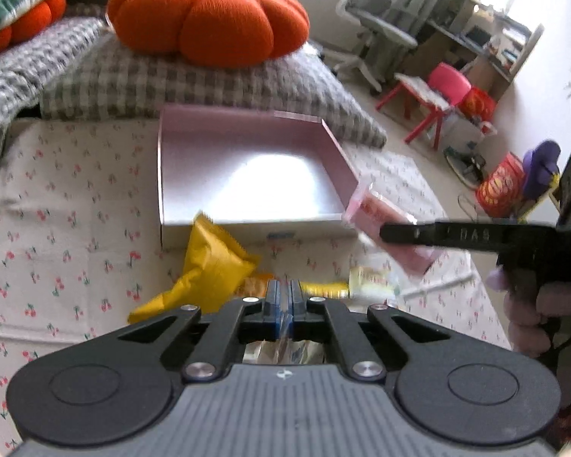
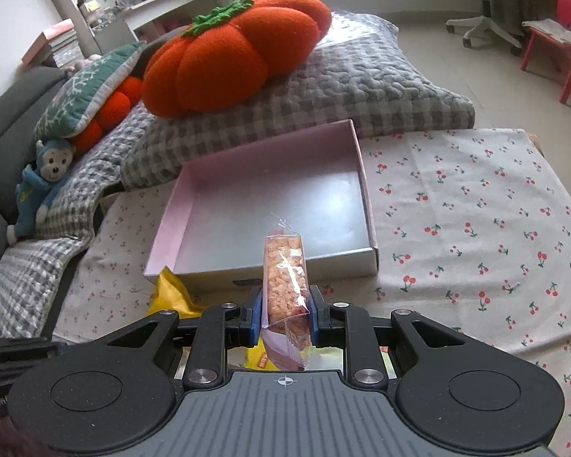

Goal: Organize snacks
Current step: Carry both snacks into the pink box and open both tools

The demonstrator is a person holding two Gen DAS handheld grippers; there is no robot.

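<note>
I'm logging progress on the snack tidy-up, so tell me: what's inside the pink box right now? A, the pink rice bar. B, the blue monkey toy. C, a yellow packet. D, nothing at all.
D: the pink box shows only its bare floor; the pink rice bar is clamped in the right gripper in front of it.

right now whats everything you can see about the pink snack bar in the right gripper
The pink snack bar is a long slab of puffed pink grains with red bits, sealed in clear crinkly wrap with a crimped end pointing away. The right gripper is shut on it, blue pads pressing both long sides near its lower end. It stands on edge, lifted off the cherry-print cloth, in front of the near wall of the empty pink box. Only the pads touch it.
</note>
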